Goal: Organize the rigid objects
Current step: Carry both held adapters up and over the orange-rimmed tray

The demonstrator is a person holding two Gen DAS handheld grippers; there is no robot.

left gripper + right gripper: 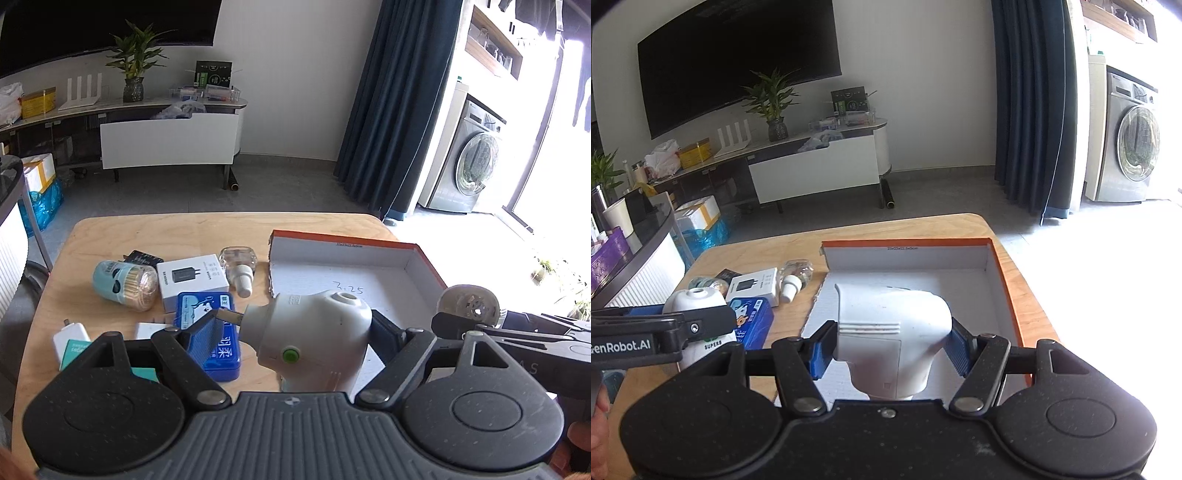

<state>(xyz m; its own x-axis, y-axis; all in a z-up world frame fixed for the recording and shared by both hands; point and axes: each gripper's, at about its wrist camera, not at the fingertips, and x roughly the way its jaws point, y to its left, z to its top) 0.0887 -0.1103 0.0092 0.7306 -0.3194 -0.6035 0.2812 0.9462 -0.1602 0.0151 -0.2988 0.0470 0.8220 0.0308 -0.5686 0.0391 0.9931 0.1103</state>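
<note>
Left wrist view shows the left tongs (pixel 301 328) clenched on a white rounded plastic plug-in device with a green button (pixel 314 332), held above the near left corner of the shallow white cardboard box with orange rim (pixel 424 258). Its metal prongs (pixel 229 315) point left, toward the clutter, so its long axis lies across the tongs, roughly level. I judge it is gripped by the wide body for a firm hold. In the right wrist view, the right tongs (pixel 890 343) grasp another white plastic device with ribbed lines (pixel 890 321) over the box floor, narrow end toward the camera. Both seem ready for placing inside. On the wooden worktop (pixel 110 236) a blue tin (pixel 210 314) and a white charger box (pixel 192 277) wait.
</note>
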